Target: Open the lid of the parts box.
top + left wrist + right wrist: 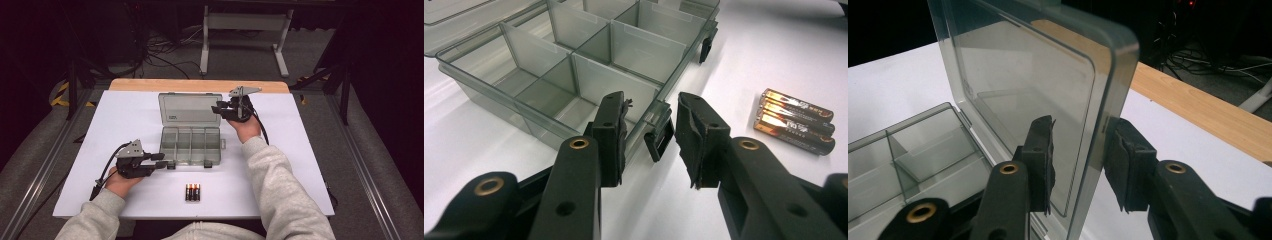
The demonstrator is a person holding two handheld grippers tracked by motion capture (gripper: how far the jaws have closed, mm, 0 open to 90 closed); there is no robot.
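One clear compartment box (pixel 192 145) with open lid (pixel 189 108), three batteries (pixel 193 192), two tools.

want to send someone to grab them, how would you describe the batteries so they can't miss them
Start at the white board on the table and find the smoky clear compartment box at its middle, lid standing open. Come straight toward the person's edge from the box: the batteries lie there side by side in a tight little row. They are the only black and copper-orange things on the white.
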